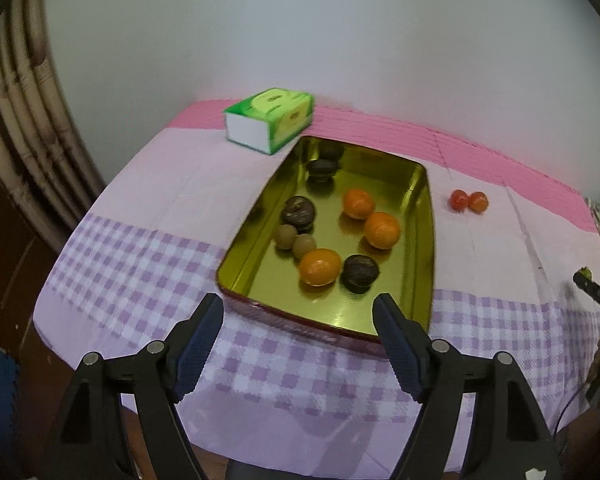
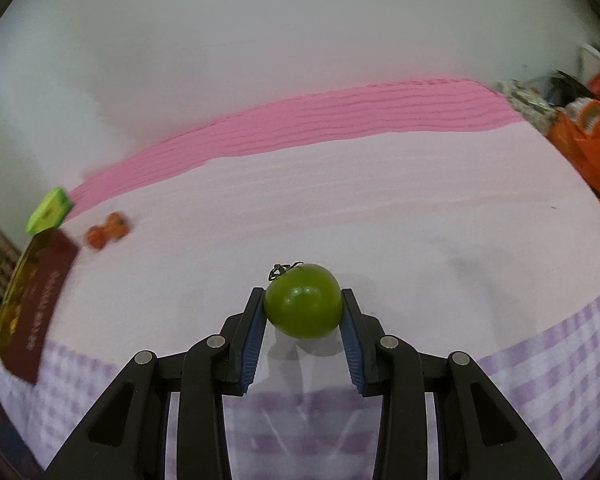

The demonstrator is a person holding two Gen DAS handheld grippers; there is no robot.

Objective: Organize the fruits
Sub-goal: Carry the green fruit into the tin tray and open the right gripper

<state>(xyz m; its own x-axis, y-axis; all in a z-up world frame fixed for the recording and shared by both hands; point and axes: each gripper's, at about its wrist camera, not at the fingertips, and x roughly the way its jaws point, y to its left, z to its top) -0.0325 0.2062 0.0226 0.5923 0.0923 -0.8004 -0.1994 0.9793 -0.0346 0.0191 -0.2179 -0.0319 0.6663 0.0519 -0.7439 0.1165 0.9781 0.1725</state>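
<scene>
A gold tin tray (image 1: 422,248) with red outer walls sits on the table and holds three oranges (image 1: 319,266), several dark brown fruits (image 1: 299,211) and two small tan fruits (image 1: 285,237). Two red tomatoes (image 1: 468,201) lie on the cloth right of the tray. My left gripper (image 1: 300,312) is open and empty just before the tray's near edge. My right gripper (image 2: 302,300) is shut on a green tomato (image 2: 302,300) held a little above the cloth. The tray (image 2: 40,300) and red tomatoes (image 2: 106,235) show at the left in the right wrist view.
A green tissue box (image 1: 270,120) stands behind the tray's far left corner. Orange bags and clutter (image 2: 588,140) sit at the table's right end. The cloth is pink with a purple checked band (image 1: 140,264) near the front. A white wall runs behind.
</scene>
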